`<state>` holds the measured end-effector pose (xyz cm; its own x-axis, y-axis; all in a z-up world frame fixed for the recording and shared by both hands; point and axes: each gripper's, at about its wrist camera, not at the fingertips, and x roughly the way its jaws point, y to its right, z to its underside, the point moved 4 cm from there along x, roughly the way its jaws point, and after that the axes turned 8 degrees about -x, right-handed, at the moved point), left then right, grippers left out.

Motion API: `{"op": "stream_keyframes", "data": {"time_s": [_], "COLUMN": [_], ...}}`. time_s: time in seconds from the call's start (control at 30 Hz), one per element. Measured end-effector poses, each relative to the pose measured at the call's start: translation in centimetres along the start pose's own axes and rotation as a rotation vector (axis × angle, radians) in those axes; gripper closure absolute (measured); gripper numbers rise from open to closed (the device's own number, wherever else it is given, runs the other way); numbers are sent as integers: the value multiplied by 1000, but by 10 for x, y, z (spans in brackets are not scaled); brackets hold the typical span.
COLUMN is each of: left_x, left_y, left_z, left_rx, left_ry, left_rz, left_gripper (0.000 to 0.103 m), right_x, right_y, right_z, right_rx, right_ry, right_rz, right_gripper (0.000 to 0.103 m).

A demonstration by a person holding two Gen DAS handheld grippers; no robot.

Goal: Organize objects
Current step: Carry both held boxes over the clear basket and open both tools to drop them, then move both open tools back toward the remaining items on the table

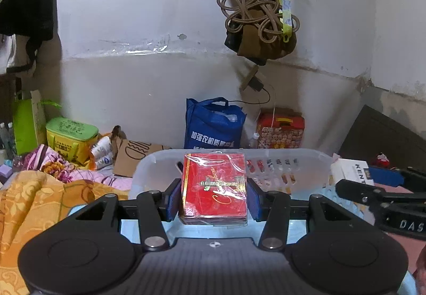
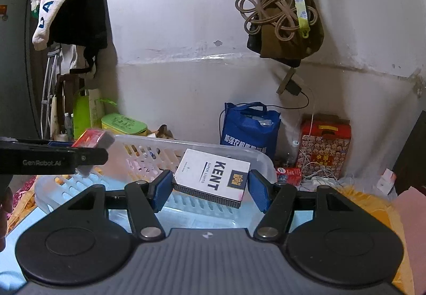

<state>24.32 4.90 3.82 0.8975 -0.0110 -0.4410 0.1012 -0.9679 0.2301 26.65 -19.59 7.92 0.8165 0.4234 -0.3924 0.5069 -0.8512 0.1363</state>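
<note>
Our left hand-held gripper [image 1: 214, 195] is clamped on a red box [image 1: 214, 186], centre of the left view, above the pale basket [image 1: 306, 155]. Our right hand-held gripper [image 2: 210, 186] brackets a white KENT box [image 2: 213, 175] at centre frame, tilted over the same basket; the right pad's contact is unclear. We judge we are mid-placing: next, lower each box in and release.

Side-by-side wrist views — shared basket [image 1: 306, 155] [image 2: 239, 151]
</note>
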Motion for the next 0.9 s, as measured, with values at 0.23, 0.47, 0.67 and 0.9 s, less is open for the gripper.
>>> {"op": "stream_keyframes", "data": {"time_s": [0.23, 0.47, 0.67, 0.9], "left_x": [1, -7, -24, -46], "left_y": [3, 13, 17, 25], "left_z": [2, 6, 5, 14], "left_rx": [2, 75, 123, 127], "left_ry": [-2, 90, 172, 175], "left_rz": [-22, -72, -71, -13], "left_gripper": [50, 2, 0, 0], "right_x": [-1, -2, -15, -43], "right_y": [-5, -12, -15, -22], "right_z": [3, 7, 2, 5], "right_rx": [-30, -64, -47, -40], "right_ry": [-4, 61, 92, 147], "right_rz": [-14, 23, 17, 3], "right_gripper": [38, 0, 0, 0]}}
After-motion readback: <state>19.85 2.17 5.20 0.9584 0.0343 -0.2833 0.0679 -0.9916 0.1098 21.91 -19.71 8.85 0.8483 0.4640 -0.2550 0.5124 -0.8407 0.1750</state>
